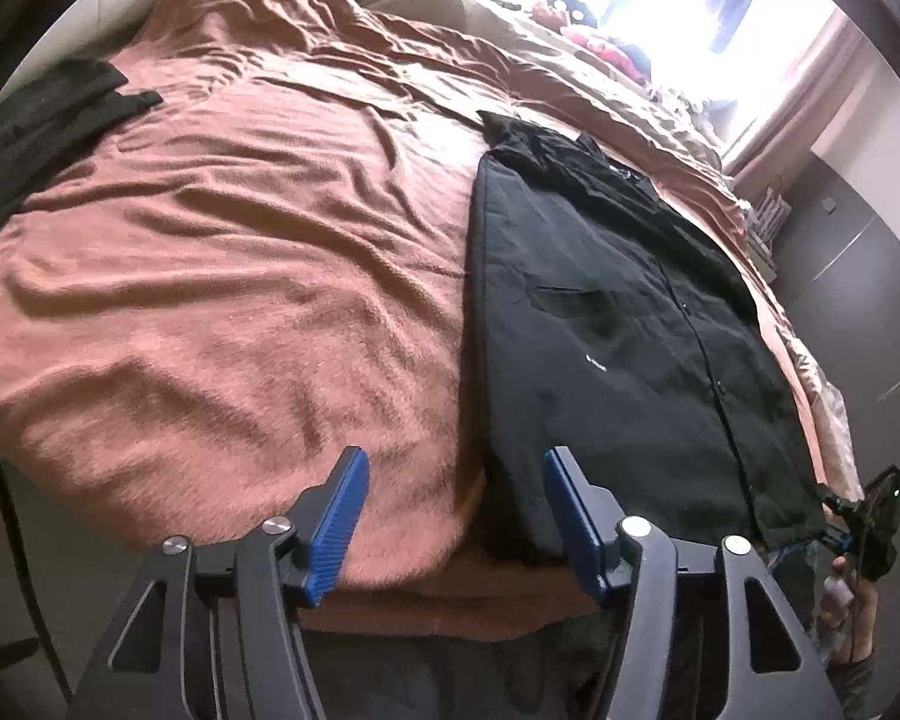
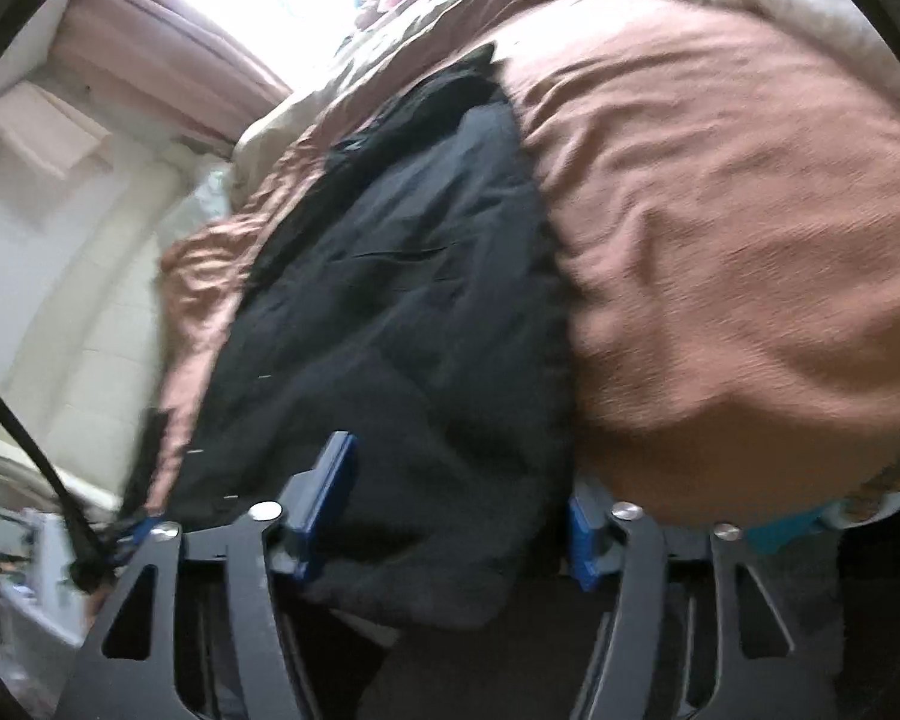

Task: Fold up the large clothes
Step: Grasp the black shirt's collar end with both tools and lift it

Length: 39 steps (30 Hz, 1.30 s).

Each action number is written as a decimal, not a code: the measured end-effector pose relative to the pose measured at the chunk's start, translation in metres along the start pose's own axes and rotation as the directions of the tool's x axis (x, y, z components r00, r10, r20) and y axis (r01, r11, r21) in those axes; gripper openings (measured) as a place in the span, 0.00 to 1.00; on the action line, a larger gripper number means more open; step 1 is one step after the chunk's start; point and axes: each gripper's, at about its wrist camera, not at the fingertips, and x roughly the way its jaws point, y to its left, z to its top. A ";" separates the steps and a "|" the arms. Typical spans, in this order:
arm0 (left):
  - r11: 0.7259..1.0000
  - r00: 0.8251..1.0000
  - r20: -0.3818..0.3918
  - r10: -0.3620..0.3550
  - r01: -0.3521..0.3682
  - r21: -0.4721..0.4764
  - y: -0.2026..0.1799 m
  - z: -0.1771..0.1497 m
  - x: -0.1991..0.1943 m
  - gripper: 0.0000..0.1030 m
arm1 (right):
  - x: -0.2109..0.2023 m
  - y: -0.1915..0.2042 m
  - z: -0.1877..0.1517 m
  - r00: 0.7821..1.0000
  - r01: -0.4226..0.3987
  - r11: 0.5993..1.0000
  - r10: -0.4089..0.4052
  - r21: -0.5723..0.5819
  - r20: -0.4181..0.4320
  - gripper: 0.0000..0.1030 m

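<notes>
A large black button shirt [image 1: 630, 324] lies lengthwise on the bed's pink-brown blanket [image 1: 240, 252], its left side folded in to a straight edge. Its hem hangs over the bed's near edge. My left gripper [image 1: 456, 516] is open, with the shirt's near left hem corner between its blue pads. In the blurred right wrist view the shirt [image 2: 402, 276] fills the middle, and my right gripper [image 2: 456, 510] is open around the hem, with black cloth lying over and between its fingers. The right gripper also shows in the left wrist view [image 1: 870, 522] at the hem's right corner.
Another dark garment [image 1: 42, 120] lies at the bed's far left. Pillows and beige bedding [image 1: 426, 0] sit at the head under a bright window with pink curtains [image 1: 810, 78]. A dark cabinet [image 1: 858, 264] stands right of the bed. A pale floor [image 2: 78, 300] shows left in the right wrist view.
</notes>
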 end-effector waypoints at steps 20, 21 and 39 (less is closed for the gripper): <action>0.971 0.973 -0.085 -0.214 0.202 -0.124 -0.009 0.001 0.047 0.47 | 0.004 -0.049 -0.008 0.973 -0.230 0.960 0.223 0.160 0.058 0.51; 0.970 0.975 -0.077 -0.206 0.193 -0.150 -0.005 0.000 0.049 0.43 | 0.006 -0.050 -0.010 0.976 -0.216 0.959 0.209 0.182 0.055 0.41; 0.956 0.977 0.053 -0.204 0.211 -0.206 -0.006 -0.003 -0.015 0.05 | -0.041 0.026 -0.011 0.991 -0.104 0.985 0.090 0.136 0.100 0.00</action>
